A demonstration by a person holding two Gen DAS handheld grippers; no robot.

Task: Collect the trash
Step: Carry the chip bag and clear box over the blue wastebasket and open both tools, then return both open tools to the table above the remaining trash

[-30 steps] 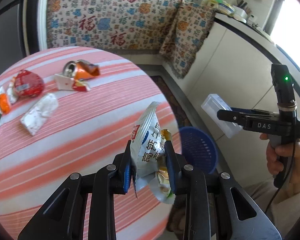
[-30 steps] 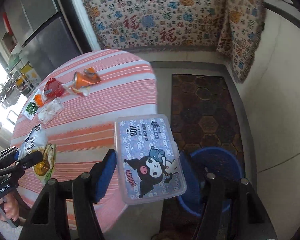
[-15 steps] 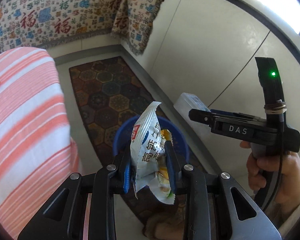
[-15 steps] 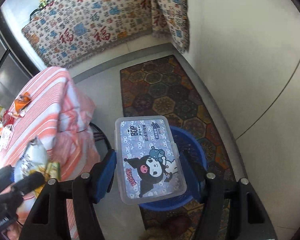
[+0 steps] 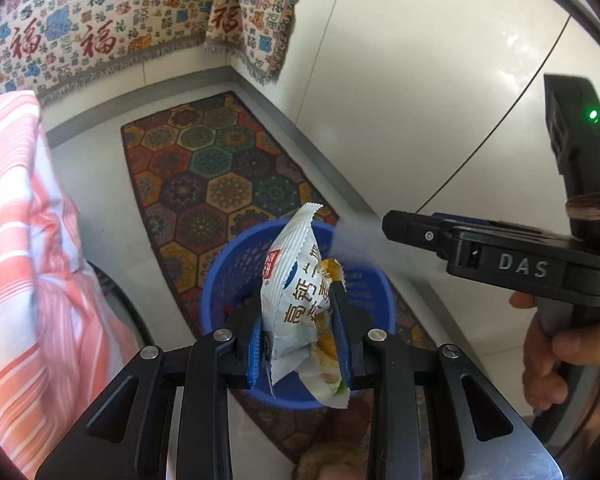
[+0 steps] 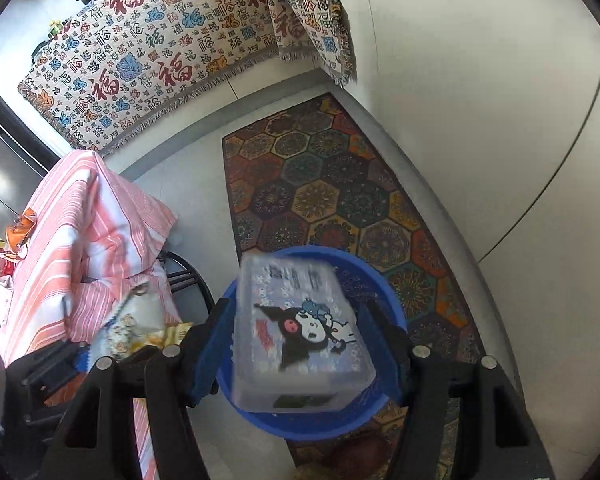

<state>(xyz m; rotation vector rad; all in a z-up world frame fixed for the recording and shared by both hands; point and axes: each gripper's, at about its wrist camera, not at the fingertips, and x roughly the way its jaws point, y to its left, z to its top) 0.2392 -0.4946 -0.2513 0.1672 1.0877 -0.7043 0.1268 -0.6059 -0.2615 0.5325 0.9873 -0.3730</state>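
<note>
My left gripper is shut on a white snack wrapper and a yellow one, and holds them upright right over the blue basket on the floor. My right gripper has a clear plastic box with a cartoon print between its blue pads. The box looks blurred and tipped forward over the basket's rim. In the left wrist view the right gripper comes in from the right, and the box is only a pale smear at its tip.
The pink striped tablecloth hangs at the left, with an orange can and other litter still on the table. A patterned rug lies under the basket, beside a white cabinet wall. A person's hand holds the right gripper's handle.
Both grippers have swung off the table and down to just above the blue basket. The wrappers have not shifted in the left grip. The box, flat before, now tilts and blurs.
</note>
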